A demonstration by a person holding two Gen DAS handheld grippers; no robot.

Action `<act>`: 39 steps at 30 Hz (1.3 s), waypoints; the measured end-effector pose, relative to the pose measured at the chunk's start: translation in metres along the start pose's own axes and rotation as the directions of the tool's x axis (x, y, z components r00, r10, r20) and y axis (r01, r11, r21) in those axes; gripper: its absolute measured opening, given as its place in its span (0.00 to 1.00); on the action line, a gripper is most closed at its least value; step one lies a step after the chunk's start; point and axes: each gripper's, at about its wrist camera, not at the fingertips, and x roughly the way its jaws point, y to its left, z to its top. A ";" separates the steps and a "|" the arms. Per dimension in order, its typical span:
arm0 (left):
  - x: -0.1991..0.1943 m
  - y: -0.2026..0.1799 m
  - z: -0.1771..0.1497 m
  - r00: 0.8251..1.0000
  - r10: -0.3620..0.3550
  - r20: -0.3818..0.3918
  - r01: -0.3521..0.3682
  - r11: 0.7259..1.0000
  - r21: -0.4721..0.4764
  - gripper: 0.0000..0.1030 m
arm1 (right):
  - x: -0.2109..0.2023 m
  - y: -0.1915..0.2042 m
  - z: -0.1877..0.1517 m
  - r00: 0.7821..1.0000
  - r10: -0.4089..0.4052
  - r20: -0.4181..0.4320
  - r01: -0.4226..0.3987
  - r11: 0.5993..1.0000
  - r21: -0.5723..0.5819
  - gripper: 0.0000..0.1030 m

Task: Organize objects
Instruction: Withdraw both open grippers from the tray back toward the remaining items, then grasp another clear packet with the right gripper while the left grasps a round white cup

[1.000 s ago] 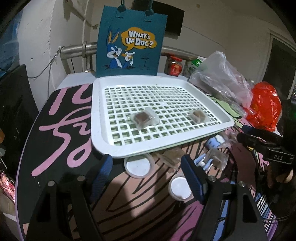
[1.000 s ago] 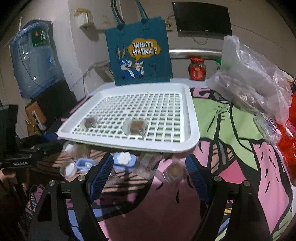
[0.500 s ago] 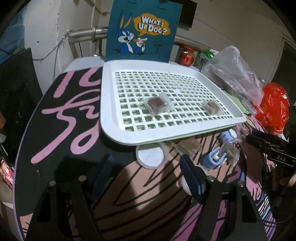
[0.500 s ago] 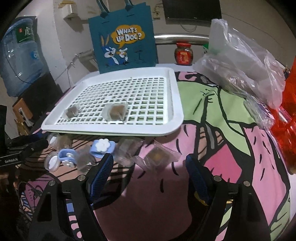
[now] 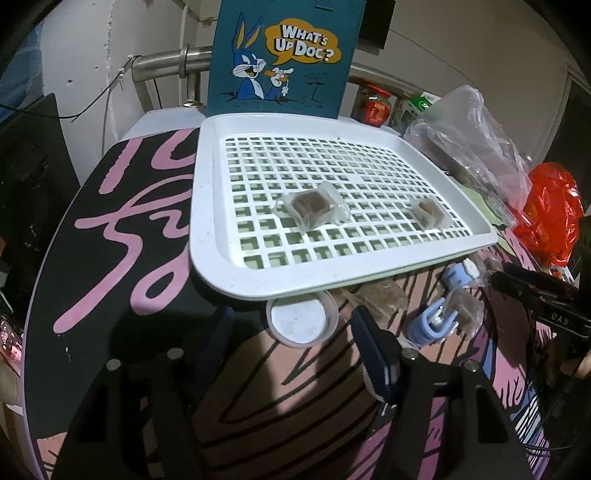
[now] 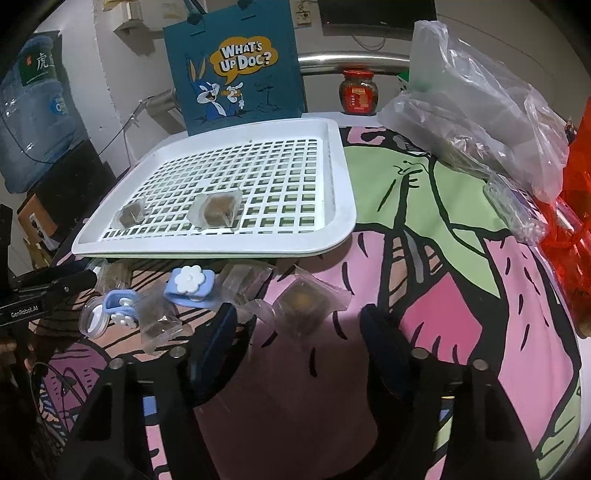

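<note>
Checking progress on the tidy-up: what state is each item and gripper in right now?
White tray: holds two wrapped packets.
Round lid: on the table, outside the tray.
Wrapped packet: on the table between the open right gripper fingers, ungripped.
Left gripper: open, jaws just closing.
Blue clips: on the table.

Lived-in home corner, cluttered and informal. Round table [image 6: 424, 229] under cartoon-print cloth, pushed near plain white wall. Blue water-cooler jug [image 6: 33, 110] by wall beyond table's left edge. Dark flat screen [image 6: 376, 13] wall-mounted, socket beside it. Red-lidded sauce jar [image 6: 358, 92], crumpled clear plastic bag [image 6: 476, 107] and red plastic bag [image 5: 550, 214] along far and right edges. "What's Up Doc?" tote bag [image 5: 284, 55] upright at far edge.
</note>
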 end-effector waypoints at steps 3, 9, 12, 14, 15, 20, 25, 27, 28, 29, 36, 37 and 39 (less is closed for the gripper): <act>0.001 -0.002 0.000 1.000 0.005 -0.001 -0.005 1.000 0.009 0.42 | 0.001 -0.004 0.001 1.000 0.023 0.001 -0.023 0.999 0.030 0.55; 0.001 -0.003 -0.001 1.000 -0.006 -0.002 0.006 1.000 0.021 0.38 | 0.005 -0.005 0.001 0.999 0.050 -0.013 -0.050 0.998 0.037 0.29; -0.002 -0.005 -0.004 1.000 -0.024 -0.003 0.024 0.999 0.030 0.38 | 0.007 -0.005 0.002 0.997 0.074 -0.026 -0.073 0.997 0.035 0.04; -0.004 -0.006 -0.007 0.999 -0.037 -0.003 0.037 0.999 0.034 0.38 | 0.005 -0.004 0.001 0.997 0.074 -0.012 -0.074 0.997 0.034 0.04; -0.006 -0.007 -0.008 0.999 -0.041 0.000 0.040 0.999 0.035 0.38 | 0.004 -0.004 0.001 0.997 0.077 -0.006 -0.077 0.997 0.032 0.04; -0.010 -0.008 -0.011 0.999 -0.049 0.011 0.049 0.998 0.041 0.38 | -0.002 0.003 -0.001 0.997 0.078 0.009 -0.078 0.997 -0.009 0.02; -0.016 -0.005 -0.014 0.998 -0.057 0.027 0.057 0.998 0.032 0.38 | -0.011 0.001 -0.004 0.999 0.018 0.044 -0.017 1.000 -0.006 0.49; -0.019 -0.006 -0.015 0.997 -0.062 0.036 0.061 0.998 0.033 0.38 | -0.012 -0.001 -0.003 0.999 0.003 0.050 -0.003 1.000 0.001 0.64; -0.020 -0.006 -0.015 0.997 -0.062 0.042 0.060 0.998 0.035 0.38 | -0.011 -0.002 -0.002 0.999 -0.001 0.051 0.000 1.000 0.001 0.64; -0.020 -0.005 -0.015 0.997 -0.063 0.045 0.062 0.997 0.035 0.38 | -0.010 -0.003 0.000 0.999 -0.003 0.047 0.003 1.000 0.001 0.64; -0.021 -0.003 -0.015 0.996 -0.077 0.049 0.076 0.997 0.024 0.38 | 0.007 -0.011 0.016 0.999 -0.030 -0.011 0.029 0.999 -0.028 0.64; -0.021 -0.003 -0.015 0.996 -0.079 0.049 0.077 0.997 0.024 0.38 | 0.011 -0.013 0.018 0.999 -0.028 -0.028 0.027 0.999 -0.033 0.64; -0.021 -0.003 -0.015 0.995 -0.080 0.052 0.078 0.997 0.024 0.38 | 0.017 -0.013 0.020 0.999 -0.021 -0.037 0.020 0.999 -0.038 0.61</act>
